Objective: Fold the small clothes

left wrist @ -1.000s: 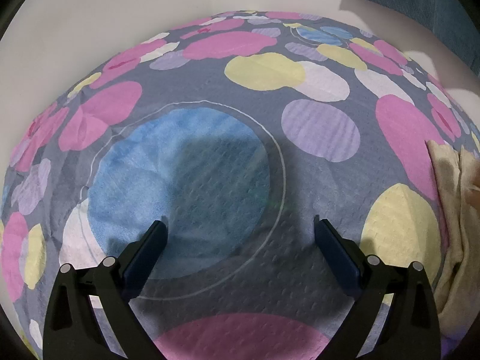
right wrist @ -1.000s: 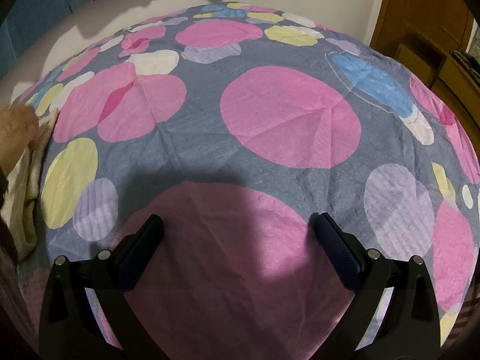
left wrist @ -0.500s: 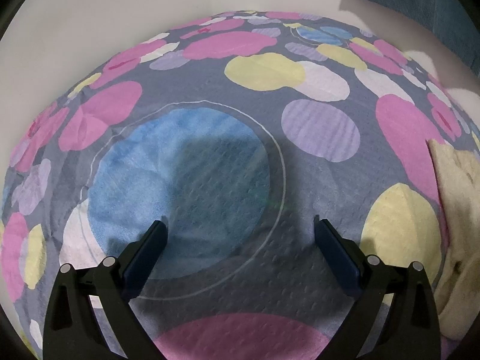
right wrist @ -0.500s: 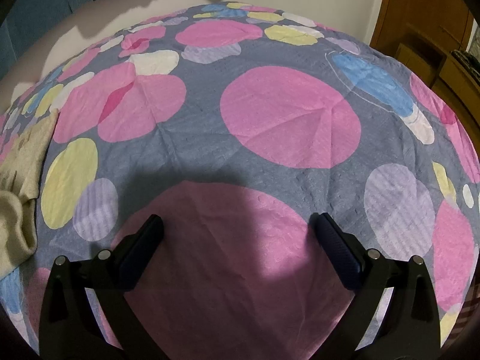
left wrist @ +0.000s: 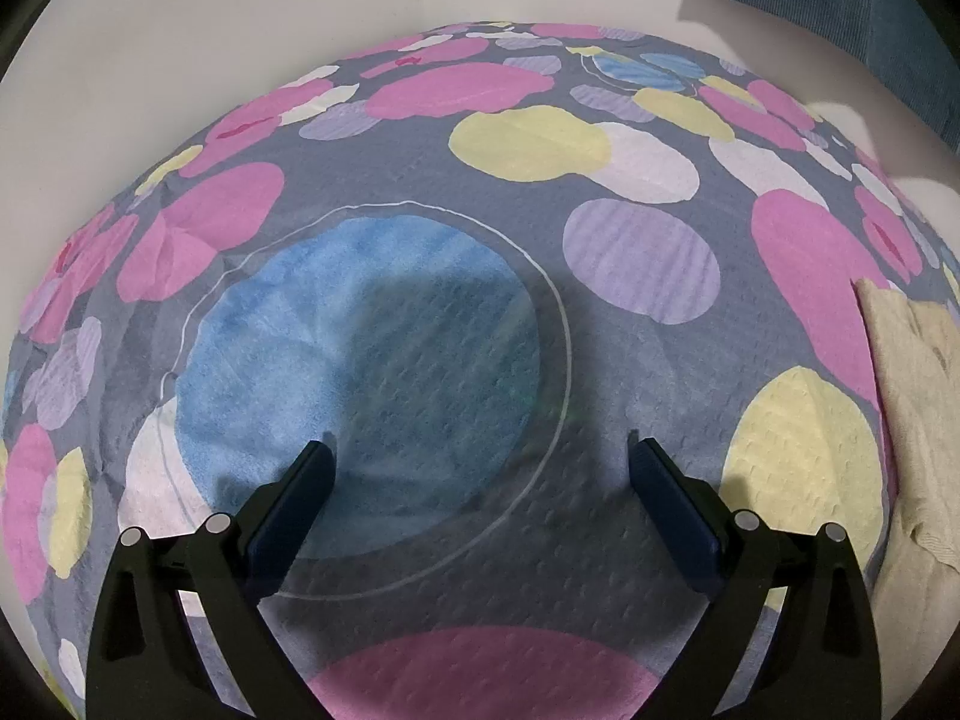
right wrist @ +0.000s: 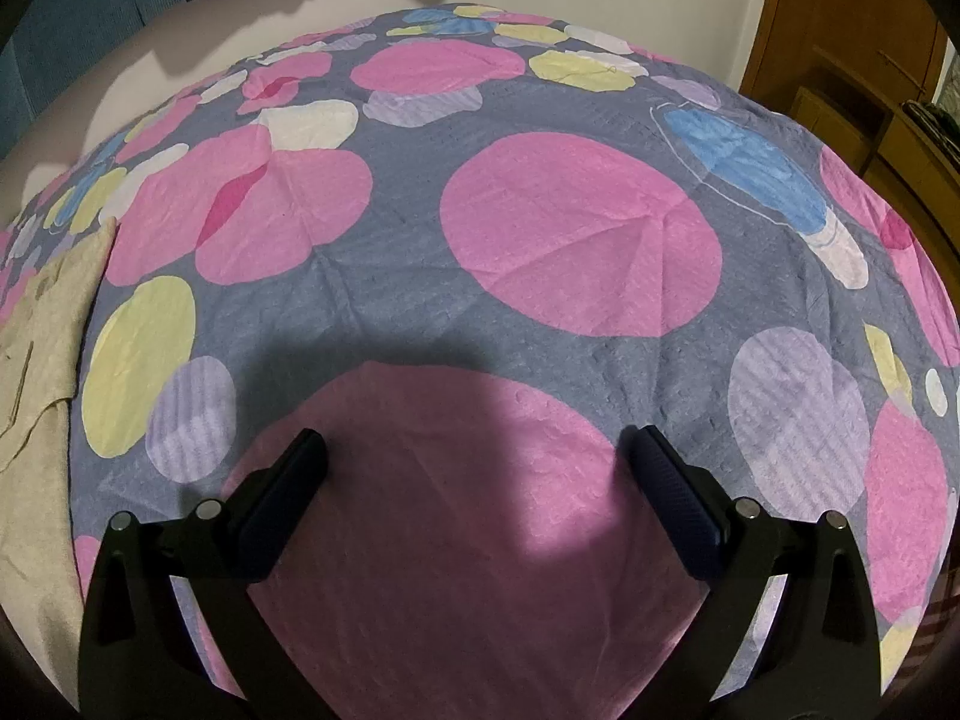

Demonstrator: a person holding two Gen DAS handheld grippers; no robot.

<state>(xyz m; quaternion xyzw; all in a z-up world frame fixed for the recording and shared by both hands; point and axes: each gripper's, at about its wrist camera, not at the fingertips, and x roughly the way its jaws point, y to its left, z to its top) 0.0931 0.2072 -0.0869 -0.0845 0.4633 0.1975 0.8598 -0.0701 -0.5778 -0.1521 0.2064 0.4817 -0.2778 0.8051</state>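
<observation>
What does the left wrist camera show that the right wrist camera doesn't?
Only the left wrist view shows the large blue circle ringed by a thin white line beneath the open left tongs. Only the right wrist view shows the brown wooden cabinet beyond the bed, behind the open right tongs. Both show the grey bedspread with coloured circles and the cream knitted garment lying at the frame edge.

Both fisheye views are evenly and fairly brightly lit and sharp at centre. The bedspread (left wrist: 630, 360) bulges like a dome, and black vignetting fills the frame corners. Each gripper casts a soft dark shadow onto the fabric just ahead of it. Jagged shadows cross the wall (right wrist: 372, 6) at upper left of the right view.
</observation>
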